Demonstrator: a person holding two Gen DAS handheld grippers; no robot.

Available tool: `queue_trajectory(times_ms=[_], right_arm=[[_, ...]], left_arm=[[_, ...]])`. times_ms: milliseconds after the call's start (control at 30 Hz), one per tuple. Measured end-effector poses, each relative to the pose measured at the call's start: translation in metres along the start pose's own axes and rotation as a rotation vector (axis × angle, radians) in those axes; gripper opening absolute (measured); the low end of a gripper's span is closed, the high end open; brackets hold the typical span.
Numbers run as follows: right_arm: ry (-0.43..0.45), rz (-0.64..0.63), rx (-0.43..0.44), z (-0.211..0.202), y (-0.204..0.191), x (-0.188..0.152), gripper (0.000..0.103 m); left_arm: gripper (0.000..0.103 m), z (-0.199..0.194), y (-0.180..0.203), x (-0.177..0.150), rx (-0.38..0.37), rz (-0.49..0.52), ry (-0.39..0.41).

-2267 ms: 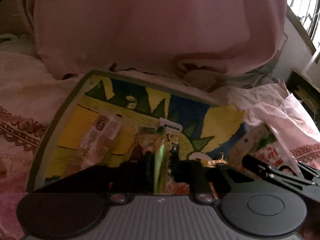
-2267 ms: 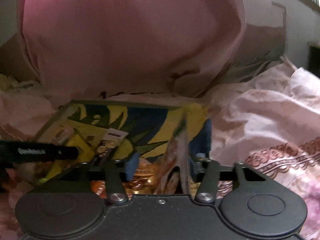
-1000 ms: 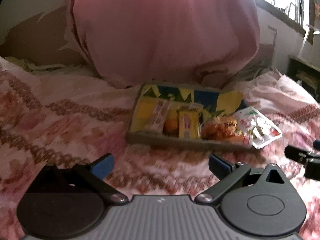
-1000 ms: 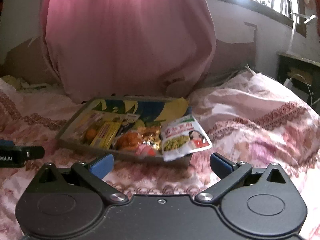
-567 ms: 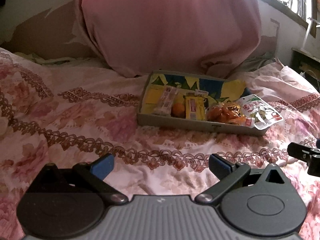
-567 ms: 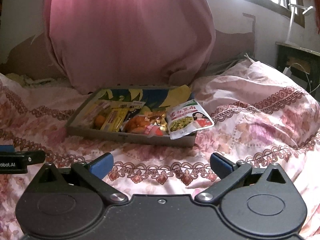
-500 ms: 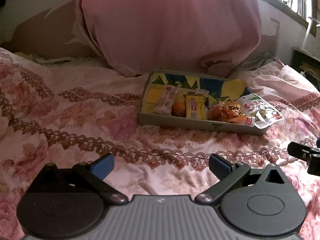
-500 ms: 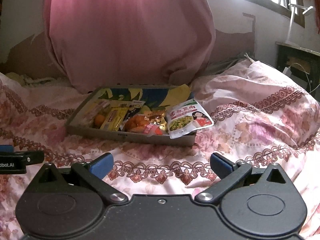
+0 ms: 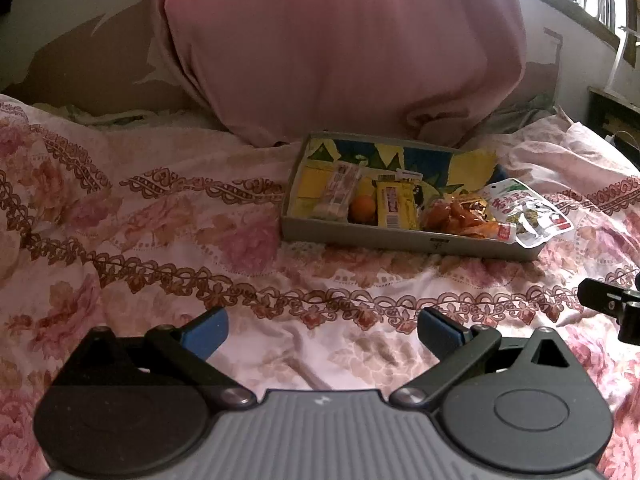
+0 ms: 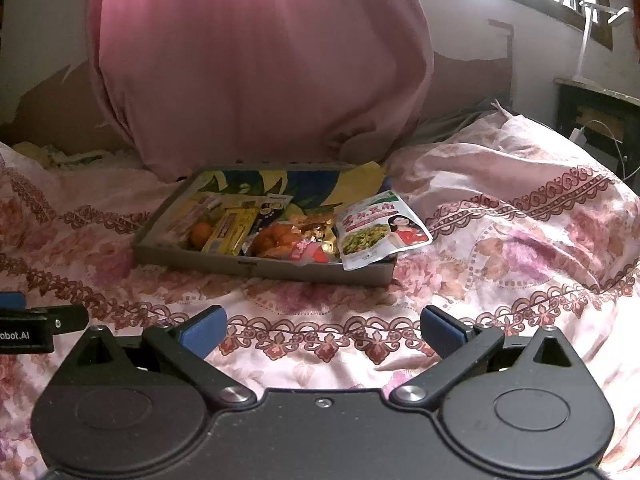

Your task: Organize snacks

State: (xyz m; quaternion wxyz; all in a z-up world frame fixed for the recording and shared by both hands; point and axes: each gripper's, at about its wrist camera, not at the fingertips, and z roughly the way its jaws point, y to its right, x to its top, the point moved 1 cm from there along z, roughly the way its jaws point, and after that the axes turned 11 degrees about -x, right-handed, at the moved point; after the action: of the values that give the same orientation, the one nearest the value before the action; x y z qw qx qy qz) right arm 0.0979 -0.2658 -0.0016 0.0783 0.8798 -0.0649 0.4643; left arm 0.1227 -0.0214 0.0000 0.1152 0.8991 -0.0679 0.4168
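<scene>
A shallow grey cardboard tray [image 9: 384, 238] [image 10: 256, 266] with a yellow, blue and green printed floor lies on the bed. In it sit a clear-wrapped bar [image 9: 338, 190], a small orange [image 9: 363, 208] [image 10: 201, 232], a yellow packet [image 9: 392, 204] [image 10: 230, 230], orange-red snacks [image 9: 456, 216] [image 10: 280, 242] and a white pouch of green vegetables [image 9: 524, 216] [image 10: 380, 228] that overhangs the tray's right end. My left gripper [image 9: 320, 330] and my right gripper [image 10: 322, 330] are both open, empty, and well short of the tray.
A pink floral bedspread [image 9: 160, 248] [image 10: 520, 240] covers the bed. A big pink pillow [image 9: 340, 48] [image 10: 256, 64] stands behind the tray. A dark side table [image 10: 600, 112] is at the far right. The other gripper shows at each view's edge [image 9: 612, 304] [image 10: 36, 326].
Both grippers let go of the snack packets in the tray, opened and drew back from it. In the last half second they barely moved.
</scene>
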Motion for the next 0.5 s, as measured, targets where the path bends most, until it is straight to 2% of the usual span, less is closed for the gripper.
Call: queue_trajectory(times_ms=[500], right_arm=[[-0.018, 0.001, 0.01, 0.0027, -0.0012, -0.0023, 0.102]], left_arm=[[0.102, 0.0031, -0.0023, -0.0012, 0.006, -0.004, -0.014]])
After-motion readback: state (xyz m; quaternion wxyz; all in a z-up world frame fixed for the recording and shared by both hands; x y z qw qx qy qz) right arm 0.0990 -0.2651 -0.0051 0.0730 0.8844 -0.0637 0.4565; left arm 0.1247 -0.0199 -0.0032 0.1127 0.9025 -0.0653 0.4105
